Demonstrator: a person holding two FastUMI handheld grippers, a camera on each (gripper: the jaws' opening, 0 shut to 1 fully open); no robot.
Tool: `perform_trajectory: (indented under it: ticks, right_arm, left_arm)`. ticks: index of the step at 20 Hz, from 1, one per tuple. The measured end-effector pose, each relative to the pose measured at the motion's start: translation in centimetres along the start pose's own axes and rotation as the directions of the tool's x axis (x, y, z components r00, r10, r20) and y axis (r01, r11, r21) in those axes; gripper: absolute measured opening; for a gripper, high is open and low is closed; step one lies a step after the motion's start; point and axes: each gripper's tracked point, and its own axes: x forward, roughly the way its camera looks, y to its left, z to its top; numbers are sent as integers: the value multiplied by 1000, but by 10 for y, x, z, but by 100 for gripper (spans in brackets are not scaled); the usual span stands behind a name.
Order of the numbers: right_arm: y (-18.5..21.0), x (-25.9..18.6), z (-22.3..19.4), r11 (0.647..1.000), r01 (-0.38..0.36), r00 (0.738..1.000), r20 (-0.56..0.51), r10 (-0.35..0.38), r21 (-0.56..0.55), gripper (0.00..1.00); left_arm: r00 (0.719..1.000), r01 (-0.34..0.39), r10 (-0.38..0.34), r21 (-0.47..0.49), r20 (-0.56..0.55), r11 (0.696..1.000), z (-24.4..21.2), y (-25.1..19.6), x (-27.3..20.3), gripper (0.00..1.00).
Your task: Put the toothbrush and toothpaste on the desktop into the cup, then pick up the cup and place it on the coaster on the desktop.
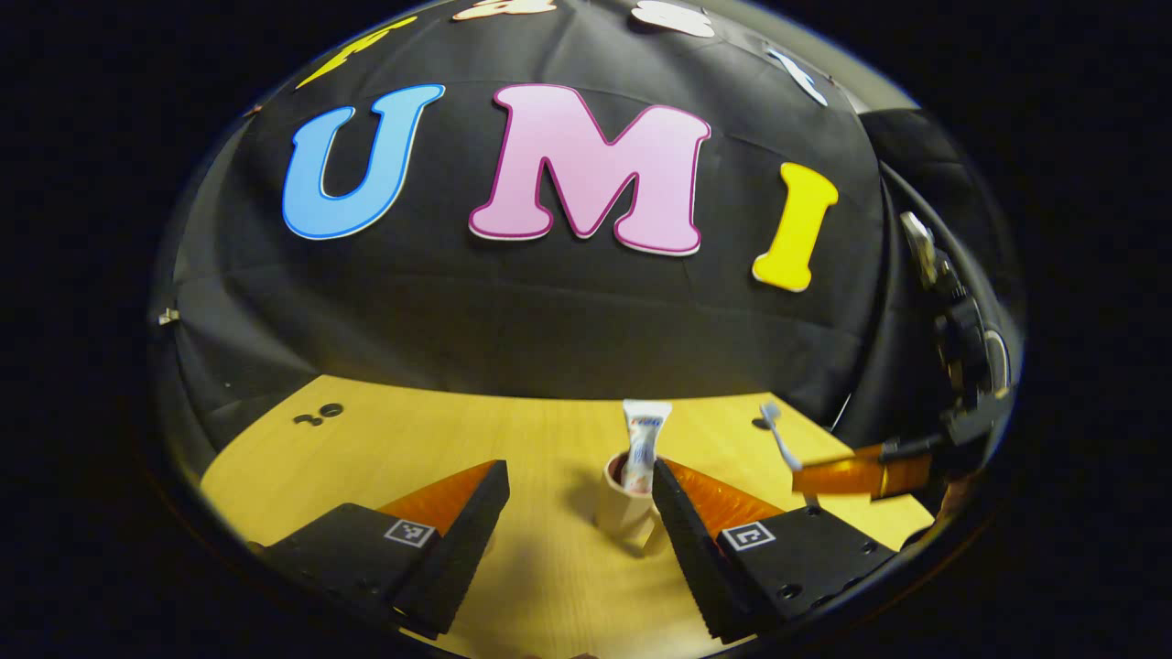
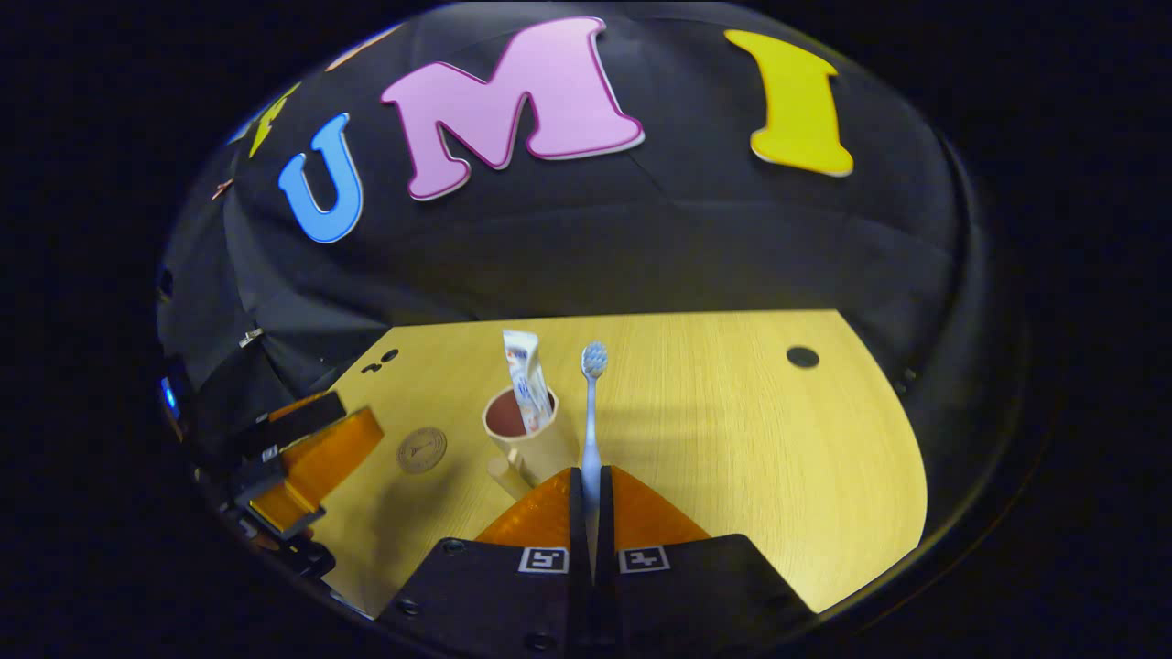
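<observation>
Pale wood counter (image 2: 732,439) under a black cloth wall, lit warm. Cup (image 2: 526,439) stands left of centre in the right gripper view, toothpaste (image 2: 526,380) already upright inside it, leaning on the rim. Right claw (image 2: 591,494) at bottom centre, fingers closed on the toothbrush (image 2: 591,412) handle; brush stands upright, bristle head up, just right of the cup and not yet over its mouth. Round coaster (image 2: 421,450) lies flat on the counter just left of the cup, apart from it. Left claw (image 1: 577,513) at the bottom of the left gripper view, fingers spread wide and holding nothing, the cup between and beyond them. Judgement: step in hand is dropping the brush into the cup. To do it well, lift until the handle end clears the rim, shift left over the open side away from the toothpaste, lower, then release. Risk: clipping the rim may tip the light cup; the left claw is placed to steady it.
</observation>
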Motion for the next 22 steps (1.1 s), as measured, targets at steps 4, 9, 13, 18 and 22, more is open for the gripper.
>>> perform_trajectory:
  ticks: [4,9,13,18,22]
  right_arm:
    - [27,15,34,998,-41,995,85,46,-50,5]
    - [65,40,67,989,-97,976,183,116,-113,5]
    - [89,60,77,986,-123,957,248,148,-117,5]
    - [97,86,81,979,-121,928,332,171,-166,5]
    - [88,95,88,983,-79,886,440,146,-168,5]
  left_arm:
    - [998,37,-42,-75,-55,997,-7,-12,-43,98]
    - [994,47,-54,-74,-98,996,-6,-19,-72,98]
    - [993,35,-40,-51,-113,998,-12,-19,-88,98]
    - [989,-7,3,-28,-150,1000,-29,-4,-93,98]
    - [985,-45,39,-35,-167,998,-37,13,-85,98]
